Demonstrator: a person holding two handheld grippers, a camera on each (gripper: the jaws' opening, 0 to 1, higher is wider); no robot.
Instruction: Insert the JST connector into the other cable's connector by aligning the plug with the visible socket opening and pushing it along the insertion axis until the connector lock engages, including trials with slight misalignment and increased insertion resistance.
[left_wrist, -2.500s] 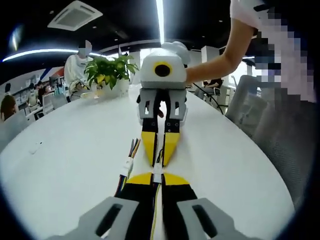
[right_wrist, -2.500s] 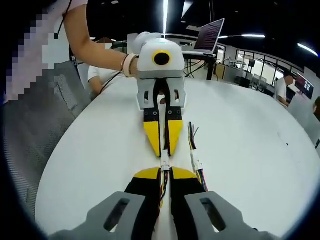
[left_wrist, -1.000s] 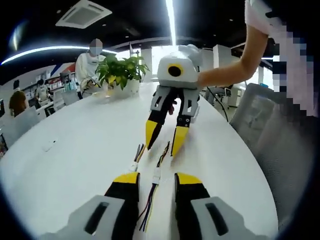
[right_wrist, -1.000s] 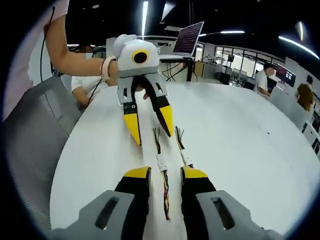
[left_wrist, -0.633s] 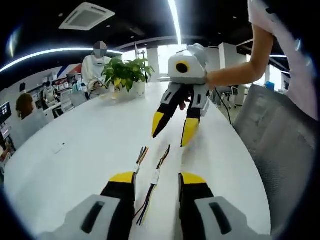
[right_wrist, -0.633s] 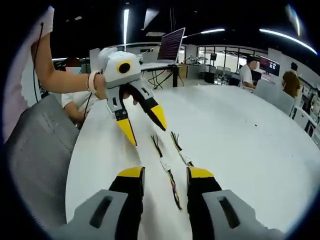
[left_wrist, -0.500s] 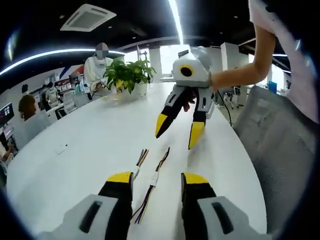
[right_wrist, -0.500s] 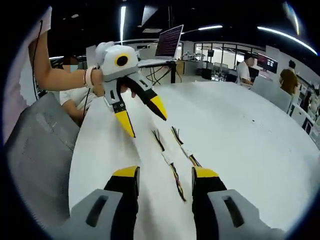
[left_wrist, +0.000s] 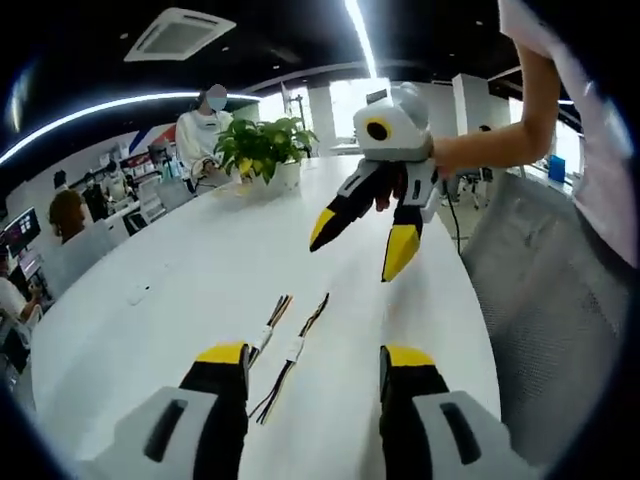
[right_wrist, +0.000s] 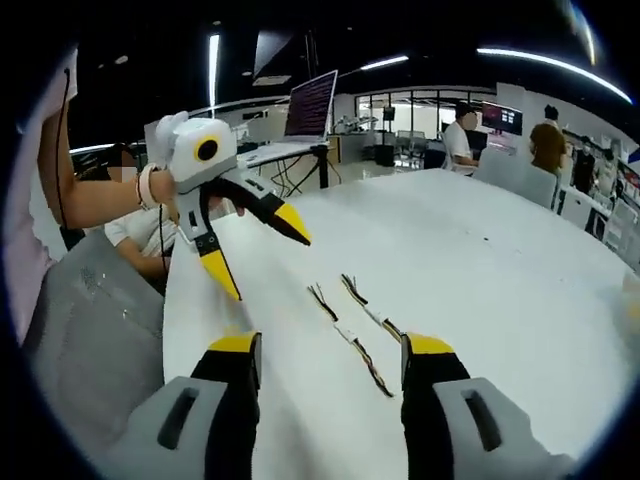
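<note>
Left gripper view: plant (left_wrist: 262, 150); both tongs spread, cables (right_wrist: 352, 325) on table (right_wrist: 500, 260).

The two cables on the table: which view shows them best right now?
The left gripper view: both cables lie side by side, apart, white connectors distinct. In the right gripper view the cables are smaller, their connectors harder to distinguish.

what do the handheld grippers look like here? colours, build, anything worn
Both match: left gripper and right gripper have a white rounded housing, grey linkage and black jaws with yellow tips. In each own view the near jaws rise from grey slotted mounts. The person wears a white short sleeve and a pale wristband.
</note>
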